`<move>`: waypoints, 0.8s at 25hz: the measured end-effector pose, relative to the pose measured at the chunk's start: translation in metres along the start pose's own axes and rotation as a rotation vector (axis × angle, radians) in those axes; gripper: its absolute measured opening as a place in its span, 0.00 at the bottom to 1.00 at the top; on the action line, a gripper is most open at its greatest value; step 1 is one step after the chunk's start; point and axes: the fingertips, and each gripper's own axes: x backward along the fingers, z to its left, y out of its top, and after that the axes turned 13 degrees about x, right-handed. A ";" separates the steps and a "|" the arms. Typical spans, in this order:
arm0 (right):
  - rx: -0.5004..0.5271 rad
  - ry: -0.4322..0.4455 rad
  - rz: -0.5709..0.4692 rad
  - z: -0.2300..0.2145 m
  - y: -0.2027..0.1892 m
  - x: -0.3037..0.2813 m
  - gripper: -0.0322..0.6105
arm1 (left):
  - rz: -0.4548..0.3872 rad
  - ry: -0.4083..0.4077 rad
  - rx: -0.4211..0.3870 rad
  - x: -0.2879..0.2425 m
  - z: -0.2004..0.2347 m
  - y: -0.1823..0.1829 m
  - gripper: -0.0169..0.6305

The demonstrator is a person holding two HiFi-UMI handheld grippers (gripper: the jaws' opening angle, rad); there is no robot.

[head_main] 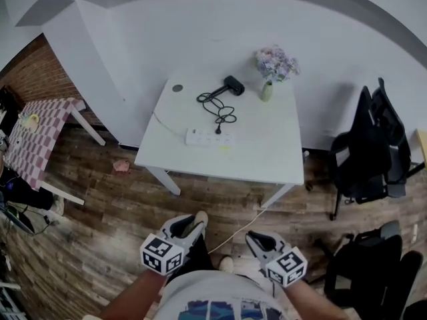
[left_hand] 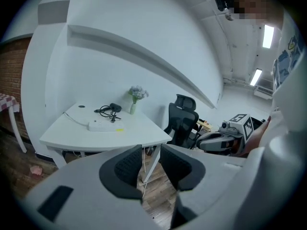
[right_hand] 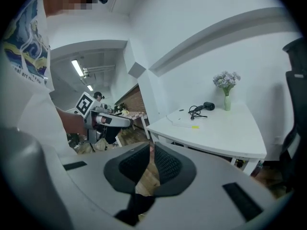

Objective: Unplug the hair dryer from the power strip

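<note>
1. Head view:
   - The hair dryer [head_main: 233,85] lies at the far edge of the white worktop [head_main: 267,145], upper centre of frame. Its black cord [head_main: 217,102] is looped down to a dark plug [head_main: 218,131], which appears seated in the white power strip [head_main: 209,137], so the unplugging is judged not yet done.
   - The left tool [head_main: 189,224] and right tool [head_main: 261,242] are held at the bottom of frame, well apart from the worktop.
   - A vase of flowers [head_main: 267,91] stands just beside the dryer, and an office chair [head_main: 367,152] stands at right.
   - A pale cable [head_main: 233,235] is trailed across the floor near the feet.

2. Left gripper view:
   - The left tool [left_hand: 151,164] is seen with its jaws clearly apart and nothing between them.
   - The strip is seen at centre left, with no obstruction on the approach.

3. Right gripper view:
   - The right tool [right_hand: 151,163] is seen with its jaws drawn to a thin slit and nothing held.
   - The dryer sits at upper right of frame.

4. Risks (judged):
   - The strip looks loose. If only the plug is pulled, the strip could be dragged along, so it should be pinned.
   - If the cord is grabbed instead of the plug, the lead could be strained or could slip.
   - The looped cord could snag and tip the vase.
   - The floor cable could be caught underfoot.
</note>
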 end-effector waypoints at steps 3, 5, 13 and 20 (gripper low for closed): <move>-0.004 -0.031 0.030 -0.024 -0.001 -0.009 0.09 | 0.010 -0.024 -0.013 -0.027 0.013 0.018 0.20; -0.012 -0.047 0.057 -0.038 -0.002 -0.020 0.10 | 0.019 -0.041 -0.030 -0.046 0.025 0.032 0.21; -0.011 -0.103 0.102 -0.098 0.012 -0.089 0.10 | 0.061 -0.108 -0.060 -0.114 0.084 0.097 0.22; -0.016 -0.167 0.131 -0.144 0.024 -0.157 0.10 | 0.105 -0.159 -0.080 -0.160 0.137 0.141 0.22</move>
